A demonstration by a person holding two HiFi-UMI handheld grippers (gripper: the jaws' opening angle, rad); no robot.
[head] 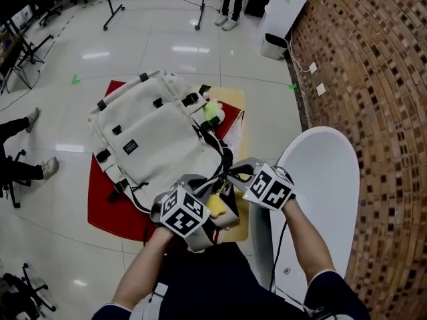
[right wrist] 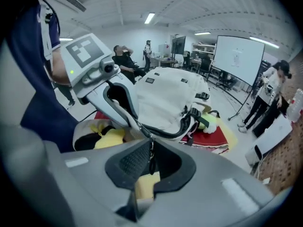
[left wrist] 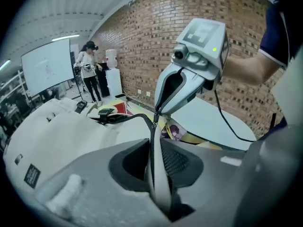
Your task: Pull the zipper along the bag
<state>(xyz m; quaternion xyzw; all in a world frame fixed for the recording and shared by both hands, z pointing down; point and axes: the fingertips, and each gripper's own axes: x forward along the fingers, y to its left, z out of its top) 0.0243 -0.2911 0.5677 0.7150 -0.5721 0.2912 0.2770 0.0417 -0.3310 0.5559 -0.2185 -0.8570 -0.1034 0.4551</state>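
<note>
A cream backpack [head: 157,135] lies flat on a red mat [head: 100,205] on the floor. Both grippers meet at its near end. My left gripper [head: 207,199] is shut on the cream zipper edge of the bag [left wrist: 158,183], which runs taut from its jaws up to the slider [left wrist: 154,122]. My right gripper [head: 233,177] is shut on the small dark zipper pull [right wrist: 151,156], right at the slider. In the left gripper view the right gripper [left wrist: 156,113] pinches that pull. Something yellow [right wrist: 111,138] shows inside the bag's opening beside the left gripper [right wrist: 135,119].
A white rounded table [head: 327,199] stands close on the right, with a brick wall [head: 373,79] behind it. A yellow sheet [head: 233,105] and a green-yellow toy [head: 213,110] lie at the bag's far side. A person's feet [head: 27,145] are at the left. A white appliance [head: 280,12] stands far off.
</note>
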